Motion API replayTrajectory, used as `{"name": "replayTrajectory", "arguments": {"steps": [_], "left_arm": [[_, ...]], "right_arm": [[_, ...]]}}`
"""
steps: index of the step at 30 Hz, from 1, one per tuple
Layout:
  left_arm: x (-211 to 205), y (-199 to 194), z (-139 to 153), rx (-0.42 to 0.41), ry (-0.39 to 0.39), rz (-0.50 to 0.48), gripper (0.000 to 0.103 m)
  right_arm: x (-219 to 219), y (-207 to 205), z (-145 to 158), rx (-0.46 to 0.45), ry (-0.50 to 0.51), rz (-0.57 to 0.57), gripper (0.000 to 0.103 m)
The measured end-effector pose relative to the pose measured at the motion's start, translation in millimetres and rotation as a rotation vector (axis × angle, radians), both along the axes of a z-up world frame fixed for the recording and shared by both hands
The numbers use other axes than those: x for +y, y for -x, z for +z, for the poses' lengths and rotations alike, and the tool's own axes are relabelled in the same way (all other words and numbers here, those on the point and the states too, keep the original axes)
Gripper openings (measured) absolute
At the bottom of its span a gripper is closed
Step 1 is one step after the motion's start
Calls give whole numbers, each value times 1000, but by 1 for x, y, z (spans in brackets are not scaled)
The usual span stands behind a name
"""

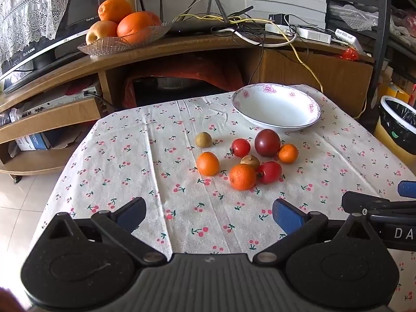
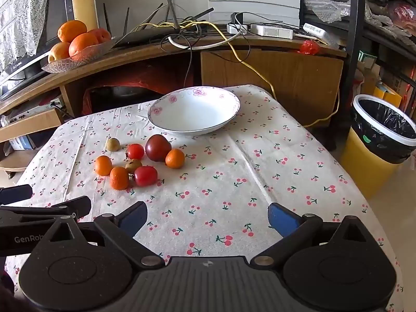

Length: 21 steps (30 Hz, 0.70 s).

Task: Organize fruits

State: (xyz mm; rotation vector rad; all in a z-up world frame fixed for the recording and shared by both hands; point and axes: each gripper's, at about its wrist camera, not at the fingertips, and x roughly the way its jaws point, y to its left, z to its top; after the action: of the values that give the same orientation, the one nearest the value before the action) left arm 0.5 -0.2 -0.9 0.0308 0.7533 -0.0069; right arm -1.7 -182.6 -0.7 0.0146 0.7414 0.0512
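**Eight loose fruits wait short of an empty bowl**

Both grippers hang spread and empty over the bench's near edge: left gripper point(image 1: 209, 217), right gripper point(image 2: 208, 218). From the left one, the small oranges, red tomatoes and brown fruits point(image 1: 243, 157) cluster at twelve o'clock, unsorted. Beyond at one o'clock, the white flower-rimmed ceramic bowl point(image 1: 275, 108) likely serves as their destination.
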Motion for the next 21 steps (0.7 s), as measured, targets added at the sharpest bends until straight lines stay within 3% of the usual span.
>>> {"name": "replayTrajectory", "arguments": {"steps": [21], "left_arm": [[-2,5,0,-8,-17,14,103]], "right_arm": [[5,2,0,11,-8,26,95]]}}
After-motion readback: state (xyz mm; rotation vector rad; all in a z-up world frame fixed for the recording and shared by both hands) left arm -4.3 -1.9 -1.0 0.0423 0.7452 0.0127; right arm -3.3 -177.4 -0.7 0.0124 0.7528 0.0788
